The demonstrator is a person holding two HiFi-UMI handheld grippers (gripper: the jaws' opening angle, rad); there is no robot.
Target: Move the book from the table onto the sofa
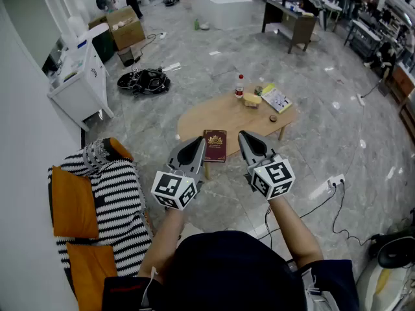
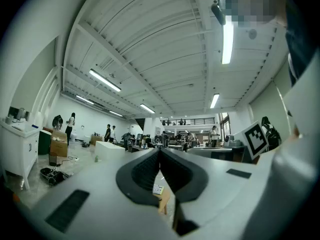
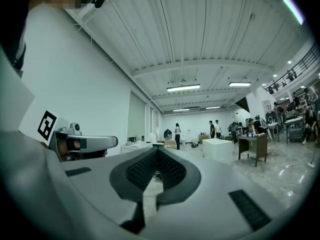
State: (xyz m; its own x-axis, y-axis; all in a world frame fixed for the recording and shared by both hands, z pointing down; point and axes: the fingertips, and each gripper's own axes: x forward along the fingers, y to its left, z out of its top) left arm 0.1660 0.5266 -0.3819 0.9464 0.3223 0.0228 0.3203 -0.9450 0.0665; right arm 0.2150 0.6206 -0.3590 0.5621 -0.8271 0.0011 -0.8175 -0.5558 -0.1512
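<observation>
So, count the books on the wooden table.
2: a dark red book at the table's near edge, and a pale booklet at its far right end. Nothing seems to hide another.

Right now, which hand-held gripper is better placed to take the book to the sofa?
Probably left: the left hand-held gripper is nearer the book, and the sofa is on its side. Its jaws are shut, so open first.

Book (image 1: 214,145) cover lettering illegibly small
</observation>
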